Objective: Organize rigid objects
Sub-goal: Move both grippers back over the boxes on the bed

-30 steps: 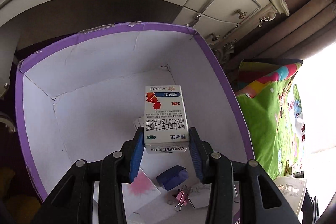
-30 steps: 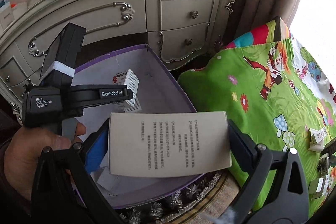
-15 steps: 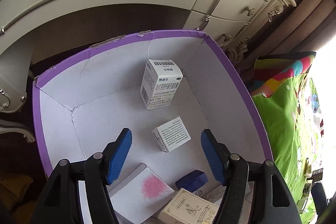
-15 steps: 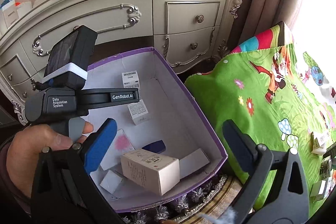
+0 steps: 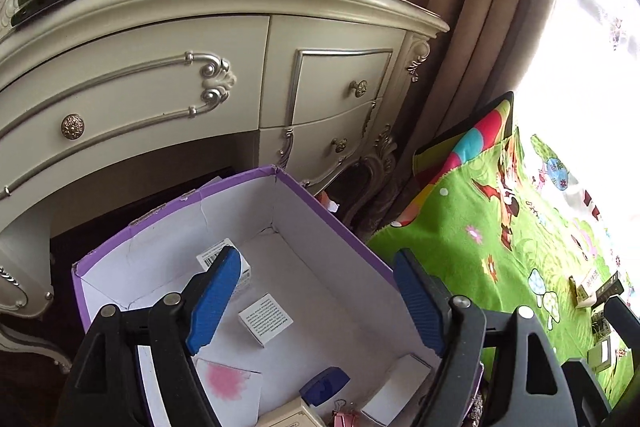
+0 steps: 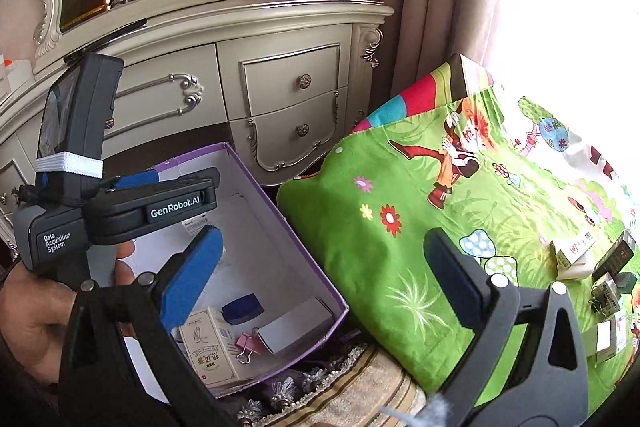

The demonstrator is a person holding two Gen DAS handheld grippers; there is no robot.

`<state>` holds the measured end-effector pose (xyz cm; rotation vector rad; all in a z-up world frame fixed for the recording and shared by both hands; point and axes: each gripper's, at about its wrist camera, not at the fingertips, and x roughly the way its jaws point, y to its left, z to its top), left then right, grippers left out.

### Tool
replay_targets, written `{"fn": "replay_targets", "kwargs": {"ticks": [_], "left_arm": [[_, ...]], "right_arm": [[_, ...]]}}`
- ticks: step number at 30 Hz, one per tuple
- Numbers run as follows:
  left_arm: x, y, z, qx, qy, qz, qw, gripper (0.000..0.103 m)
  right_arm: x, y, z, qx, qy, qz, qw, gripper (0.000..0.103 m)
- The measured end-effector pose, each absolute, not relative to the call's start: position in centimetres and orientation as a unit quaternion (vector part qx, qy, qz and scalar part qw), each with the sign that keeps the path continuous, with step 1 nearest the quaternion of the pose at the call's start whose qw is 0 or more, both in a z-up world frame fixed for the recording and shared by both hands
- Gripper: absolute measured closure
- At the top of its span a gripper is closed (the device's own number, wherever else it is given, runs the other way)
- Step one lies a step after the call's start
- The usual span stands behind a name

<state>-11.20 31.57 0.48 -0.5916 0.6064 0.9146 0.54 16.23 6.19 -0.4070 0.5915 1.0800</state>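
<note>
A purple box (image 5: 332, 215) with a white inside sits on the floor and holds several small cartons, a blue eraser-like block (image 5: 325, 385) and a pink binder clip (image 6: 248, 343). A white medicine carton (image 5: 265, 319) lies on its floor and another (image 5: 212, 255) stands at the back wall. A beige carton (image 6: 210, 351) lies near the front corner. My left gripper (image 5: 316, 301) is open and empty above the box. My right gripper (image 6: 320, 275) is open and empty over the box's right edge. More small boxes (image 6: 576, 253) lie on the green blanket.
A cream dresser (image 5: 192, 75) with drawers stands behind the box. A green cartoon blanket (image 6: 440, 227) covers the surface to the right. Curtains (image 5: 480, 7) hang at the back right. A fringed rug (image 6: 360, 387) lies in front of the box.
Both grippers opened and dropped their cartons into the purple box, then pulled back and turned right toward the green blanket.
</note>
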Motion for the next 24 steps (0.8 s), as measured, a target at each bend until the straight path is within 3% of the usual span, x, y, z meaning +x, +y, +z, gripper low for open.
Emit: {"fn": "replay_targets", "kwargs": {"ticks": [24], "left_arm": [[-3.8, 26.0, 2.8, -0.306, 0.317, 0.297, 0.847, 0.024]], "right_arm": [[10.1, 9.9, 7.4, -0.151, 0.282, 0.358, 0.877, 0.002]]}}
